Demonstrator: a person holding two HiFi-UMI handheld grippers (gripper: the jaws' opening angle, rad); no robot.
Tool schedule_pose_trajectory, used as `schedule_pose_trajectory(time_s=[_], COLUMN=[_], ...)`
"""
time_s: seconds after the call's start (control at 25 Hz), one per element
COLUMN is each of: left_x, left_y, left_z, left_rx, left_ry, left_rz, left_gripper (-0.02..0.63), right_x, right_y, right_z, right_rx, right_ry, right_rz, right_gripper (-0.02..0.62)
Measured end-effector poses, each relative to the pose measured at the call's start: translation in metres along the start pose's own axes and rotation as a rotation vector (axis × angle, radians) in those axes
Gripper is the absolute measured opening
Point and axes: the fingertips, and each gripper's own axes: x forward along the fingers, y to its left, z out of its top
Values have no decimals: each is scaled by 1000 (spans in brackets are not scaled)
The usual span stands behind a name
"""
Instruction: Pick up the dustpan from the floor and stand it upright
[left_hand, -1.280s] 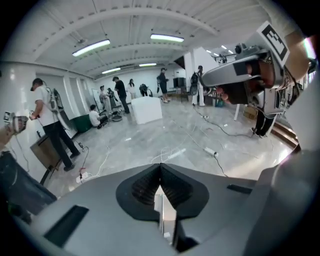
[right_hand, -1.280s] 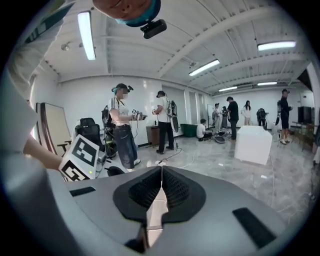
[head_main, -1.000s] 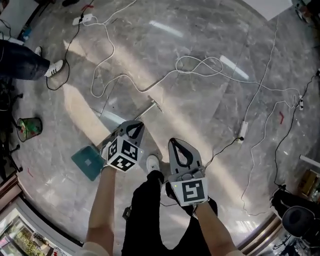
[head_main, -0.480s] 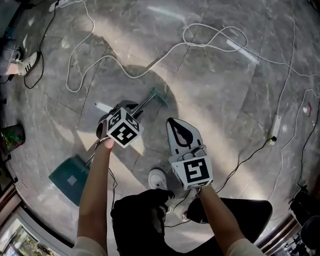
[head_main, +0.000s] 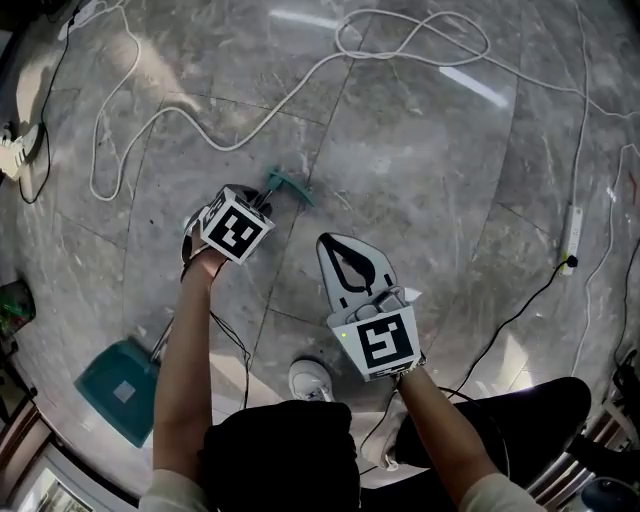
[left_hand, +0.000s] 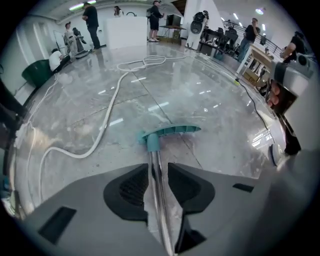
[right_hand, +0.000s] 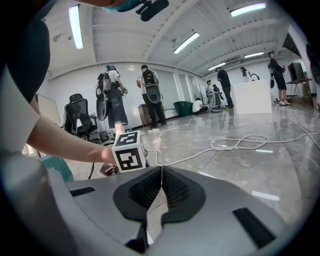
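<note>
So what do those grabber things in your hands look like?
The left gripper and right gripper are grey pointed shells with black ribbed pads inside. Each carries a white cube with black square markers. The sleeves are short and pale.

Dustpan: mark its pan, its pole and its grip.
Pan (head_main: 115, 388): head view, middle of the teal scoop.
Pole (left_hand: 156, 167): left gripper view, the shiny metal stretch.
Grip (left_hand: 172, 131): left gripper view, the teal crossbar.
</note>
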Motion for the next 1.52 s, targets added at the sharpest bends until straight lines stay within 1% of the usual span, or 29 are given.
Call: schedule_pose_trajectory(time_s=[0.16,0.24,0.36,0.44,0.56,0.6,0.76,0.88,0.96,1.12,1.24,1.36,1.44,1.52], left_x=[6,11,18,17,15,15,6,-27,-69,-178,-251,-313,-352,-391], left_y=[3,4,4,4,4,4,2,3,3,-12,-27,-32,-37,-44], left_z=[-4,-4,-5,-5,-5,-6,-5,2,14,30,30,29,28,27], left_rx=[10,19,32,16,-51,-59,-50,-64,-52,-38,-19,-9,1,22], left_ry=[50,65,107,125,109,107,97,61,10,-125,-172,-212,-254,-308], left_rz=[-2,4,2,-12,-15,-7,5,12,27,41,37,39,37,33], left_gripper=[109,109,106,104,91,89,89,87,86,84,84,83,81,81], right_x=[-4,-3,0,2,4,5,10,11,6,-25,-51,-75,-93,-111], right_y=[6,11,14,13,10,9,5,4,7,31,56,88,107,124], right_z=[-2,1,1,3,9,11,21,36,64,155,224,282,318,356], right_rx=[3,-35,-59,-72,-70,-67,-73,-69,-86,-110,-85,-107,-79,-4], right_ry=[16,-1,12,22,6,-3,-34,-31,-42,-58,-64,-40,-55,-109], right_rz=[19,37,53,59,54,51,54,53,47,82,96,138,151,138], right_gripper=[18,18,18,18,18,18,18,18,18,18,18,18,18,18])
